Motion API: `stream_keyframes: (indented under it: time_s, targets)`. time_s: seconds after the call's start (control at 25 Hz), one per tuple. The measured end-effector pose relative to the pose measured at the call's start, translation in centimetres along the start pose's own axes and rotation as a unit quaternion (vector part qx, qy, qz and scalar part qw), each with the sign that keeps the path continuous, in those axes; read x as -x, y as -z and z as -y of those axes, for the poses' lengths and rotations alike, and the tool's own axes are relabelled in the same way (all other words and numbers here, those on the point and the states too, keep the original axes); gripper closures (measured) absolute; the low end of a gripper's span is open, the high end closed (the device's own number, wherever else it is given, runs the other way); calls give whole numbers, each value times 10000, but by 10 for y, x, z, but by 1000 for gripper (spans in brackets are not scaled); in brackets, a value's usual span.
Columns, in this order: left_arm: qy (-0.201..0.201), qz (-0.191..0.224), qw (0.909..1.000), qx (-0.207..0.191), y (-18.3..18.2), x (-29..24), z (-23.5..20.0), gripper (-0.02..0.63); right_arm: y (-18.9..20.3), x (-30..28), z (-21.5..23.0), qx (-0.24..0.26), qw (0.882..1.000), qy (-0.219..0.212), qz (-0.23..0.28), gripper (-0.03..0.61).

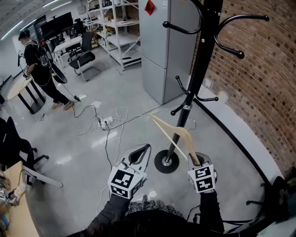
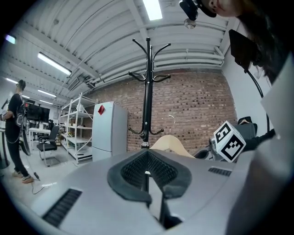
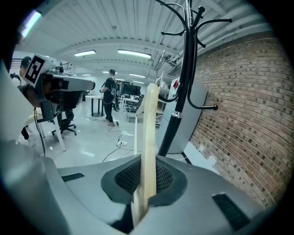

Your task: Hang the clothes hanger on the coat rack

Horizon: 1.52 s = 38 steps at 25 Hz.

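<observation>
One wooden hanger [image 1: 174,132] at center frame, one end clamped in the right gripper [image 1: 194,160], leaning toward the single black coat rack [image 1: 200,69], not on any hook. Left gripper [image 1: 144,150] lower center, jaws together, empty. One person [image 1: 40,60] upper left.

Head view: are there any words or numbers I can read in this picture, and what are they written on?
No words or numbers can be read here.
The red diamond sticker on the grey cabinet: any print is too small to read.
The left marker cube on the left gripper: black and white squares only, no letters.
The right marker cube on the right gripper: also a pattern, not words.
</observation>
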<state>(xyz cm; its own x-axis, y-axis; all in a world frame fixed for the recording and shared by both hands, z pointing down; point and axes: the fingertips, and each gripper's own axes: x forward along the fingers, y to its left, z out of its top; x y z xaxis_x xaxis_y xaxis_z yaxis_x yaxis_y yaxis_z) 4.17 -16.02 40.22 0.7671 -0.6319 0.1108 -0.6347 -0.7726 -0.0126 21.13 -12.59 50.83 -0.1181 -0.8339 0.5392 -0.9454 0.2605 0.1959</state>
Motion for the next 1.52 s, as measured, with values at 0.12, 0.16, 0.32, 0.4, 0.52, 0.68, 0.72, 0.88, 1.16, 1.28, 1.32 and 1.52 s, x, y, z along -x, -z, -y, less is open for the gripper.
stream_keyframes:
  time_s: [0.12,0.16,0.32,0.4,0.52,0.68,0.72,0.88,1.16,1.28,1.32,1.52]
  targets:
    - [-85,-7,10000,-9,2,-4,-9,607,-1,-19,7,-6,10000,-39,-40,555]
    - [-120,-12,9999,3,3,-5,-14,607,-2,-27,7,-31,10000,-66,-66,555]
    - [-203,-44,9998,63,5,-9,-29,607,-5,-52,8,-13,9997,-130,-199,554]
    - [-194,-53,9998,68,5,-13,-34,607,-8,-63,11,-10,9996,-129,-243,554]
    - [-157,-76,9998,74,4,-24,-46,607,-11,-79,18,-64,9995,-110,-301,554]
    - [-116,-39,9999,99,-1,-44,-64,607,-10,-102,26,-86,9989,-91,-442,554]
    - [-89,-25,9999,85,-3,-49,-68,607,-10,-107,28,-83,9989,-75,-465,554]
    - [-7,-43,9999,96,-3,-64,-76,607,-5,-122,38,-49,9981,-26,-609,554]
    - [86,-95,9998,140,2,-70,-88,607,6,-142,32,-34,9973,-99,-724,554]
    - [68,-141,9998,156,7,-70,-90,607,11,-148,31,-99,9974,-127,-697,554]
    - [59,-155,9997,158,7,-69,-91,607,11,-149,31,-139,9976,-128,-664,554]
    - [57,-230,9997,110,9,-71,-94,607,7,-151,31,-326,9979,-189,-523,552]
